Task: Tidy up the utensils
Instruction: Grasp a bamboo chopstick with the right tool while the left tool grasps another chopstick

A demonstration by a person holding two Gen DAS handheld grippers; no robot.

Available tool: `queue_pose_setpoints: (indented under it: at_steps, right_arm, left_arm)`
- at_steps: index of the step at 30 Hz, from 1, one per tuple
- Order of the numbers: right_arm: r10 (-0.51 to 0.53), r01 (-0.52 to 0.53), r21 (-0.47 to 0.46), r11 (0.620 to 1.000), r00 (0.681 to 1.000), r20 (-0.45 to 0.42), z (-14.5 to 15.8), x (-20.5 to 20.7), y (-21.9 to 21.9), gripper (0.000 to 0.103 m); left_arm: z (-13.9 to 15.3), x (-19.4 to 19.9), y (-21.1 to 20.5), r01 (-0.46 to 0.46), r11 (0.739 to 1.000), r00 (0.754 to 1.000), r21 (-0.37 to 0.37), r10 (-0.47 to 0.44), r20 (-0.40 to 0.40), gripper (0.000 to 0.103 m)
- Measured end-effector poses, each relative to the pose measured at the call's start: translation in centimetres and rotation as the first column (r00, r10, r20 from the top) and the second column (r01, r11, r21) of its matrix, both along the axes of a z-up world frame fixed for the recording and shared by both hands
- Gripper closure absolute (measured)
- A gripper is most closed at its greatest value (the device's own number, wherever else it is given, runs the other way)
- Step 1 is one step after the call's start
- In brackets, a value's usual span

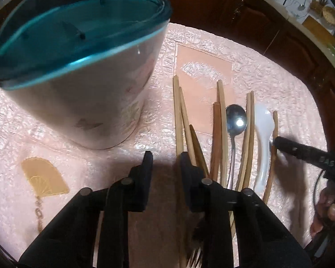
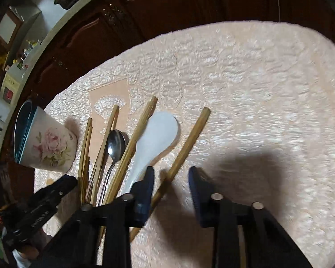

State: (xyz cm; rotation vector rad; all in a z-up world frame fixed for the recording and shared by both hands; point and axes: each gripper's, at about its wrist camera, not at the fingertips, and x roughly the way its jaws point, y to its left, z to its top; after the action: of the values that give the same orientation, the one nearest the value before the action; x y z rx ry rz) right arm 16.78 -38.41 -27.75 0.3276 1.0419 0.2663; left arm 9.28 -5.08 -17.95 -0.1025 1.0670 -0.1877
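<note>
A floral cup with a teal rim (image 1: 82, 71) stands on the pink tablecloth, also at the left of the right wrist view (image 2: 49, 144). To its right lie several wooden chopsticks (image 1: 181, 120), a metal spoon (image 1: 235, 120) and a white ceramic spoon (image 1: 264, 134); they also show in the right wrist view: metal spoon (image 2: 116, 144), white spoon (image 2: 156, 131). My left gripper (image 1: 165, 156) is open and empty, just left of the chopsticks. My right gripper (image 2: 170, 172) is open, with a single chopstick (image 2: 185, 151) lying between its fingers; its tip (image 1: 283, 144) touches the rightmost chopstick.
The pink embossed tablecloth (image 2: 256, 89) stretches to the right of the utensils. Dark wooden cabinets (image 2: 167, 6) stand beyond the table's far edge. A counter with kitchen items (image 1: 319, 13) is at the far right.
</note>
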Motion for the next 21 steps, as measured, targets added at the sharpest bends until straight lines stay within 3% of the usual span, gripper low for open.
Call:
queue_pose_setpoints:
  at_steps: [3, 5, 11, 14, 20, 21]
  right_arm:
    - [0.002, -0.002, -0.037, 0.999, 1.0, -0.005, -0.6, 1.0, 0.4, 0.086]
    - [0.002, -0.002, -0.03, 1.0, 1.0, -0.005, -0.7, 1.3, 0.3, 0.087]
    - [0.062, -0.06, 0.039, 0.997, 0.997, -0.054, -0.4, -1.0, -0.8, 0.096]
    - [0.099, -0.091, 0.087, 0.992, 0.991, -0.088, -0.8, -3.5, -1.2, 0.096]
    - [0.179, -0.171, 0.07, 0.983, 0.975, -0.13, -1.3, -7.0, -0.1, 0.095]
    - [0.174, -0.167, 0.058, 0.984, 0.975, -0.136, -1.2, -6.7, 0.0, 0.087]
  left_arm:
    - [-0.7, 0.8, -0.2, 0.018, 0.999, 0.999, -0.028, -0.018, -0.027, 0.092]
    - [-0.7, 0.8, -0.1, 0.017, 0.999, 0.999, -0.05, -0.019, -0.047, 0.099]
    - [-0.3, -1.2, 1.8, 0.02, 0.995, 0.993, -0.097, -0.031, -0.111, 0.099]
    - [0.0, -3.3, 2.4, 0.057, 0.997, 0.991, -0.058, -0.064, -0.118, 0.099]
    - [0.0, -6.2, 3.0, 0.135, 0.991, 0.979, 0.002, -0.133, -0.151, 0.099]
    - [0.0, -6.2, 2.9, 0.138, 0.99, 0.98, 0.016, -0.134, -0.147, 0.099]
